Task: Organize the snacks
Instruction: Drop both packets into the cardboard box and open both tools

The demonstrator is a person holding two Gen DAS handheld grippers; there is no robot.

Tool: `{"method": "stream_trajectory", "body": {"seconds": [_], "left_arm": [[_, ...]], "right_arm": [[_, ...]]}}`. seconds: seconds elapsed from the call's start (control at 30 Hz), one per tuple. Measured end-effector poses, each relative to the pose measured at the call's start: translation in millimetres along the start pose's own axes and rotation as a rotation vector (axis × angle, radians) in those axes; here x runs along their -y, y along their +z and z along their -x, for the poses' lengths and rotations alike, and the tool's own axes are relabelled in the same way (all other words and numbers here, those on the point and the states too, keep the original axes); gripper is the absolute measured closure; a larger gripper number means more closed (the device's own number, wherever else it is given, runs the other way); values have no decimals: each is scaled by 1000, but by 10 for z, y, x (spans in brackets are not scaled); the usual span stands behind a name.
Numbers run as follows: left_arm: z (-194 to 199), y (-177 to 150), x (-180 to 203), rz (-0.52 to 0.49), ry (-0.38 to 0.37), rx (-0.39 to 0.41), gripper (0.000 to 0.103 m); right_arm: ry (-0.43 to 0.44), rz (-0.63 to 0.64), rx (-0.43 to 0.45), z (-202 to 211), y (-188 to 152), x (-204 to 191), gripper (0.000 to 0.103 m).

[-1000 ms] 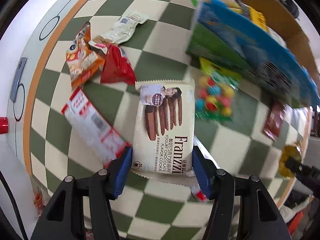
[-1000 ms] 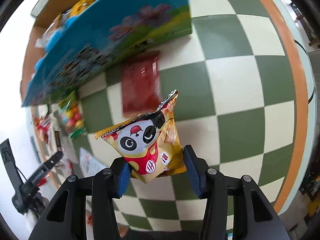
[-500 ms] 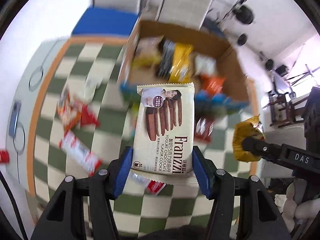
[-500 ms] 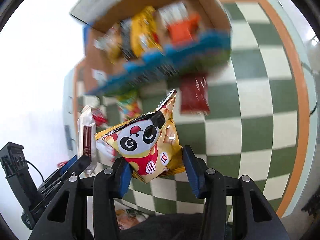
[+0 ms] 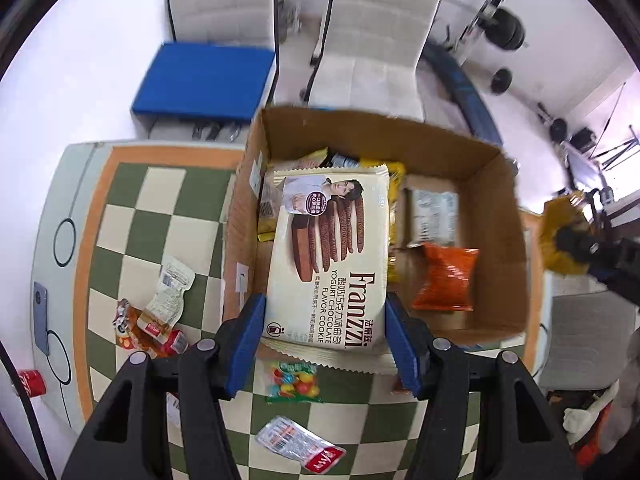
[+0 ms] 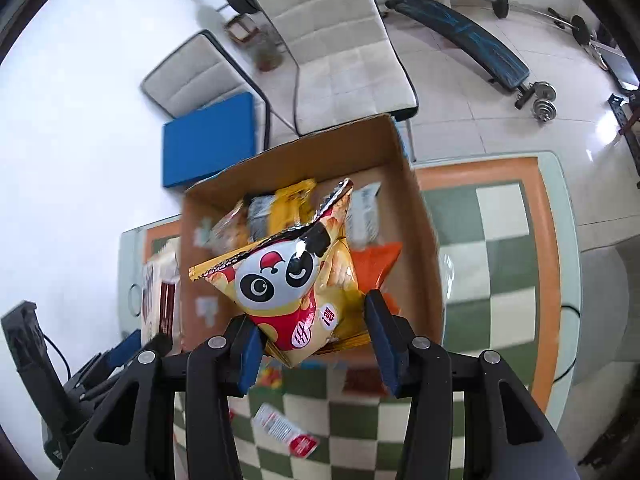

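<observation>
The work surface was a table [image 5: 132, 216] covered in a green-and-cream checked cloth with an orange border, standing in a room with pale padded chairs [image 6: 332, 52] and weight-training gear [image 6: 472, 36] on a white floor. An open cardboard box [image 5: 496, 248] sat at the table's far edge. It already contained an orange packet [image 5: 446, 278], a pale packet [image 5: 434, 210] and several yellow packets partly hidden from view.

The left gripper [image 5: 324, 336] was clamped on a cream Franzzi cookie pack [image 5: 332, 248], its blue pads pressed against both long edges, and the pack was held above the left part of the box. The right gripper [image 6: 314, 340] was closed tight on a yellow panda-face snack bag [image 6: 288, 280], also held over the box interior.

Items lying loose on the cloth included a clear bag of coloured candies [image 5: 294, 380] just in front of the box, a red-and-white packet [image 5: 300, 446] nearer the camera, and a small cluster of packets [image 5: 156, 316] to the left. A red can [image 5: 30, 382] stood at the table's left margin.
</observation>
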State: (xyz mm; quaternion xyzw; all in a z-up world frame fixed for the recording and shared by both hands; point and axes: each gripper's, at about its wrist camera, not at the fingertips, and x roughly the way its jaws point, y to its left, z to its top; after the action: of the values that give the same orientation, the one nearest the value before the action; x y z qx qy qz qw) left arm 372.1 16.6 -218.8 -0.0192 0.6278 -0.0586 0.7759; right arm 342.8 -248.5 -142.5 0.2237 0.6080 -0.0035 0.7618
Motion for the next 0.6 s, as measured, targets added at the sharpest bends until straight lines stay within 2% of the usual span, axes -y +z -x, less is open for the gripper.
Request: {"method": "stream_trajectory", "body": {"seconds": [0.17, 0.2, 0.27, 0.3, 0.43, 0.53, 0.57, 0.6], "left_arm": [[-360, 138, -130, 61, 51, -73, 45], [-429, 160, -166, 81, 42, -91, 45], [-525, 199, -185, 96, 23, -126, 45], [-536, 209, -177, 93, 24, -129, 45], [-500, 238, -104, 63, 29, -124, 44], [-407, 240, -92, 52, 18, -102, 25], [-362, 234, -89, 47, 14, -92, 16], [-330, 230, -87, 41, 14, -86, 14]], "right_arm": [[-69, -9, -25, -382, 368, 107, 52], [-83, -15, -39, -456, 418, 125, 48], [-109, -12, -54, -587, 505, 156, 32], [-117, -14, -57, -628, 519, 163, 18], [-122, -28, -73, -720, 517, 173, 15], [-123, -20, -84, -731, 444, 125, 11], [-118, -19, -88, -733, 416, 114, 10], [-115, -19, -88, -729, 391, 106, 10]]}}
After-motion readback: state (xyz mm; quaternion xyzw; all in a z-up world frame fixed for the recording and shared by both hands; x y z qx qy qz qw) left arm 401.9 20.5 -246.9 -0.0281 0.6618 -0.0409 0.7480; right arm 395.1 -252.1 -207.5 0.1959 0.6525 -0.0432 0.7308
